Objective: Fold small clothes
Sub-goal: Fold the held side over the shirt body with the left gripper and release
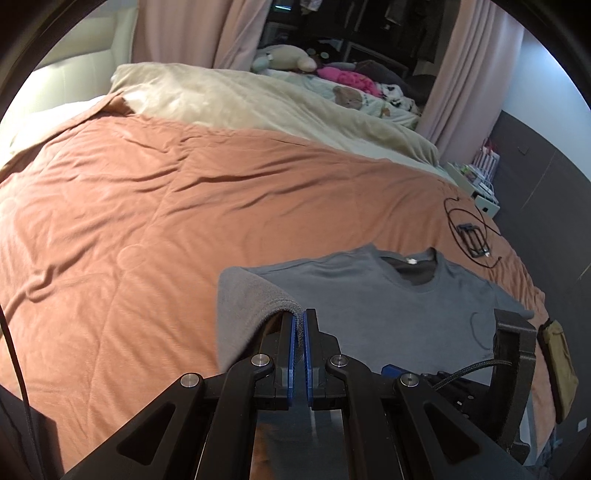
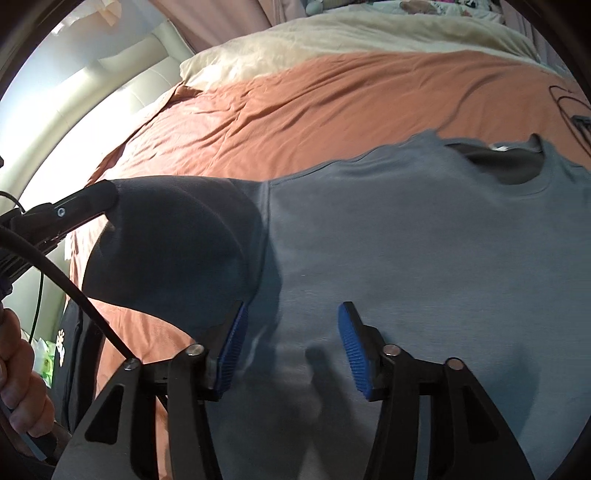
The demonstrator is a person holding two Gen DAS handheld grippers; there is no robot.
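A home bedroom; bed (image 1: 147, 192), curtains (image 1: 236, 29), plush toys (image 1: 284, 55).

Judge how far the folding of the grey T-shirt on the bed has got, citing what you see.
Done: the grey T-shirt lies spread face up on the orange bedspread. In hand: the left gripper is shut on its sleeve, lifting it; the right gripper hangs open over the body. Left: no completed fold shows yet, so nearly all the folding.

The grey T-shirt's (image 2: 406, 240) right side and hem are cut off — its collar label (image 1: 410, 261) is unreadable.
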